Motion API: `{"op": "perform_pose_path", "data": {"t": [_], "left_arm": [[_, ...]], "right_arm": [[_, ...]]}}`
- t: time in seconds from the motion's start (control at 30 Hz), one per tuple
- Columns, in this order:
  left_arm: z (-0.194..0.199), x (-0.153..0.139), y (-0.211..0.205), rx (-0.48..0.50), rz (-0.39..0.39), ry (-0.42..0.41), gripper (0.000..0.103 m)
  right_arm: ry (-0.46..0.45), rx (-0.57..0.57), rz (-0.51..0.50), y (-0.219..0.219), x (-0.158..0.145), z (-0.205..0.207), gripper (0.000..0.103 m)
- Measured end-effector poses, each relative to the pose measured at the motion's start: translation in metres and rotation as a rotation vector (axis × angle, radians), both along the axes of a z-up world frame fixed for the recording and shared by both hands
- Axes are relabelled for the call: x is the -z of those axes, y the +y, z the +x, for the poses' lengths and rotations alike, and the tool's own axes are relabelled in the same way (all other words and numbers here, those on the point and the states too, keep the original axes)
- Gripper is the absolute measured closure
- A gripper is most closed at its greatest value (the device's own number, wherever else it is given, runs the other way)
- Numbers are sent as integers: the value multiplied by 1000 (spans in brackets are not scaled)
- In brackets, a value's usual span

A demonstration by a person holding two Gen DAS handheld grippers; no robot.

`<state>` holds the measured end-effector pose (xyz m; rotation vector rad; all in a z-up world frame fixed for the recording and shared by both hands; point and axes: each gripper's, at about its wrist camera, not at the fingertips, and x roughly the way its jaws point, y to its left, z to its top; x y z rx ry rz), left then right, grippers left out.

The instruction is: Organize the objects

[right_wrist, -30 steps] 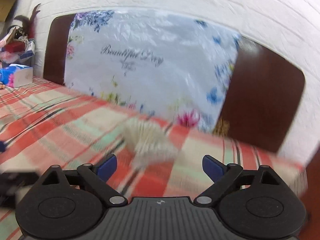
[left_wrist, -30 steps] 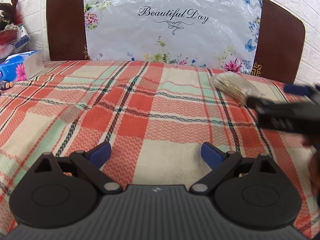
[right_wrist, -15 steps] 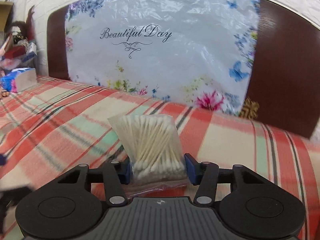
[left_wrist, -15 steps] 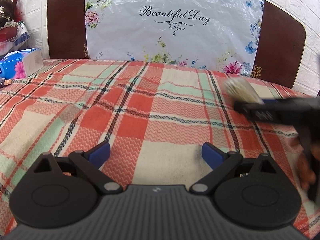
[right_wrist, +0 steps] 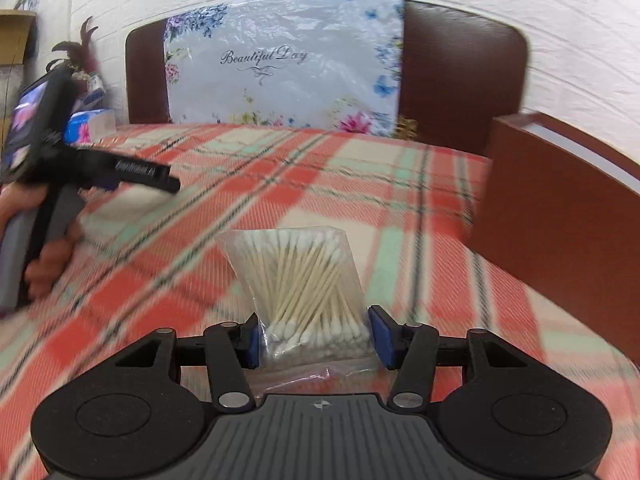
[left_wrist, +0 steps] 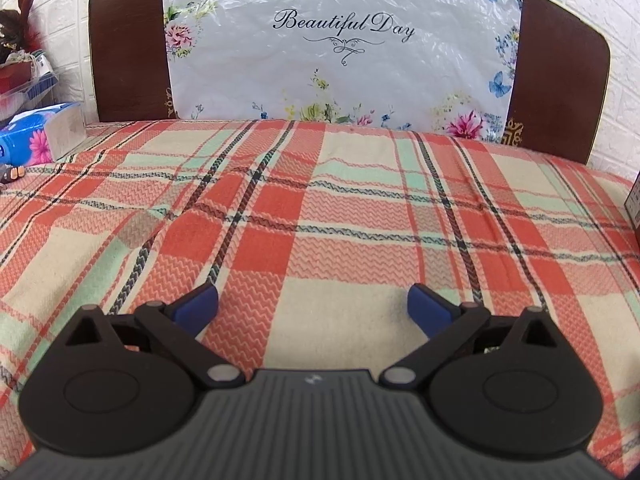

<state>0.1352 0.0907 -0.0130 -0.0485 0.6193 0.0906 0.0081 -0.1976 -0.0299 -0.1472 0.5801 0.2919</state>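
The plaid bedspread (left_wrist: pixel 320 216) lay bare up to the headboard (right_wrist: pixel 460 80), a brown box (right_wrist: pixel 560 216) standing at its right edge. The left gripper (left_wrist: pixel 312 308) was opening wide, jaws empty. The right gripper (right_wrist: pixel 316 340) pinched the cotton-swab bag (right_wrist: pixel 300 280) above the cloth.

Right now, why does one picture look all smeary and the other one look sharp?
Right wrist view: the plaid blanket and the brown box are streaked because that camera is moving, while the bag of cotton swabs carried between the jaws stays crisp. Left wrist view: the blanket and headboard lettering are sharp; edges bow from the fisheye lens.
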Motion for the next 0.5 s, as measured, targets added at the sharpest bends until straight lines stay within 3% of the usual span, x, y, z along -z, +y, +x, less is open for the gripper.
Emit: {"op": "perform_pose_path", "data": {"t": [0.07,0.1,0.13,0.27,0.4,0.5], "left_arm": [[1,-1,-5,-5,26,18,0],[0,-2,-7,-7,34,27,0],[-2,-4,-8,-5,29,39,0],[-21,-16,-22,117,-103,75,0],[-49,-34,-59,349,-210,69,0],[-65,-46,-92,526,-232,61,0]], "right_arm": [[-4,37,2,-8,-1,-13,37],[-1,49,13,-13,-1,-17,23],[6,54,31,-19,-2,-20,19],[49,88,41,-30,1,-32,19],[37,112,41,-32,3,-46,18],[36,114,38,-31,3,-48,18]]}}
